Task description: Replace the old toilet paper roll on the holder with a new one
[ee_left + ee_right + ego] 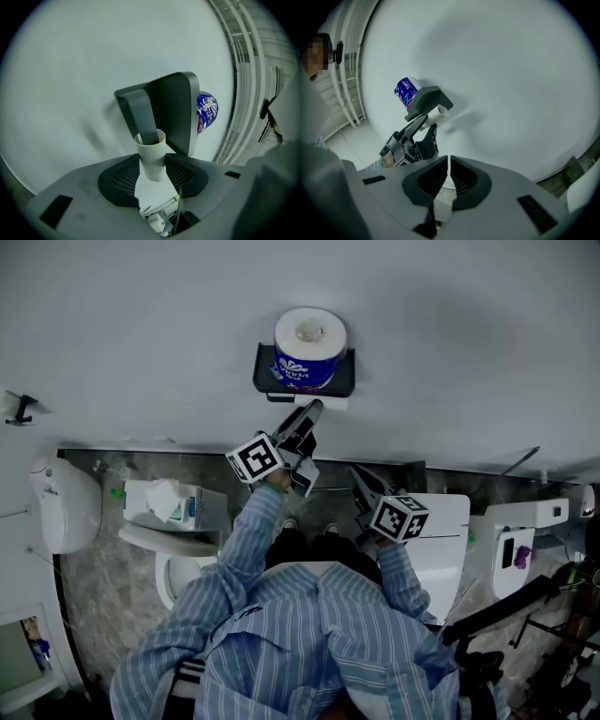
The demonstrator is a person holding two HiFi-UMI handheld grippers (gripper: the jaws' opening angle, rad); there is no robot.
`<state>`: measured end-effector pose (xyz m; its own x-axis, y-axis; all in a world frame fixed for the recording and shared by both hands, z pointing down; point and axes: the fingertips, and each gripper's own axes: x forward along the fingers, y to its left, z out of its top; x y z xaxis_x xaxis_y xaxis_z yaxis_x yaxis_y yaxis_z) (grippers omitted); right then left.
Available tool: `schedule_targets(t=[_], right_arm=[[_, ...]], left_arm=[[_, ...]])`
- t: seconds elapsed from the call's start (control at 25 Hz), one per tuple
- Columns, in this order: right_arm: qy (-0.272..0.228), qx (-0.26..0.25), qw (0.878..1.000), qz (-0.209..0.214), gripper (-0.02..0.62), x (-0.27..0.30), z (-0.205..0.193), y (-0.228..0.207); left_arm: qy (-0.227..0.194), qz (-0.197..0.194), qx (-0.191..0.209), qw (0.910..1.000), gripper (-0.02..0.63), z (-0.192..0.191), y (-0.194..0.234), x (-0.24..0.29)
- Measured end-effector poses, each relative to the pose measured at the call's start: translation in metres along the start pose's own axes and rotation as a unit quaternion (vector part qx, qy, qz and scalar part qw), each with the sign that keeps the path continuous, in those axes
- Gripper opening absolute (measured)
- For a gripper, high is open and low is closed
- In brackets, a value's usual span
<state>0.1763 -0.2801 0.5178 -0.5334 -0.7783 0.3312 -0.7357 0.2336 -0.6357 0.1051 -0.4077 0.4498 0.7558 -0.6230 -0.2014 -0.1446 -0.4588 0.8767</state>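
Currently we have our left gripper (309, 415) closed on the old cardboard tube (151, 157), pads against its sides. The tube sits on the dark arm of the holder (267, 376), which is fixed to the far wall (450, 334). The new toilet paper roll (309, 341), in its blue wrapper, stands upright on the holder's top shelf, just above the tube. To the right and nearer us, our right gripper (448, 165) is empty, its jaws together.
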Motion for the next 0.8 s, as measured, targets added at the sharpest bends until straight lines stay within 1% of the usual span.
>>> schedule_targets(t=[0.08, 0.2, 0.36, 0.52, 0.68, 0.8], right_arm=[[-0.001, 0.002, 1.000, -0.001, 0.021, -0.004, 0.003, -0.005], [-0.005, 0.006, 1.000, -0.004, 0.021, -0.013, 0.008, -0.014], [-0.011, 0.007, 1.000, -0.016, 0.021, -0.020, 0.008, -0.022], [-0.022, 0.012, 0.999, -0.027, 0.021, -0.037, 0.014, -0.035], [-0.033, 0.015, 0.999, -0.034, 0.021, -0.050, 0.021, -0.045], [-0.038, 0.015, 0.999, -0.036, 0.021, -0.054, 0.025, -0.048]], left_arm=[[0.011, -0.014, 0.006, 0.9998, 0.175, -0.008, -0.007, 0.010], [0.036, -0.011, 0.013, 0.9992, 0.175, -0.025, -0.011, 0.024], [0.071, -0.032, 0.020, 0.9967, 0.175, -0.044, -0.017, 0.039], [0.101, -0.038, 0.024, 0.9939, 0.175, -0.072, -0.022, 0.053], [0.124, -0.028, 0.050, 0.9906, 0.175, -0.089, -0.022, 0.061], [0.144, -0.024, 0.077, 0.9862, 0.175, -0.098, -0.021, 0.061]])
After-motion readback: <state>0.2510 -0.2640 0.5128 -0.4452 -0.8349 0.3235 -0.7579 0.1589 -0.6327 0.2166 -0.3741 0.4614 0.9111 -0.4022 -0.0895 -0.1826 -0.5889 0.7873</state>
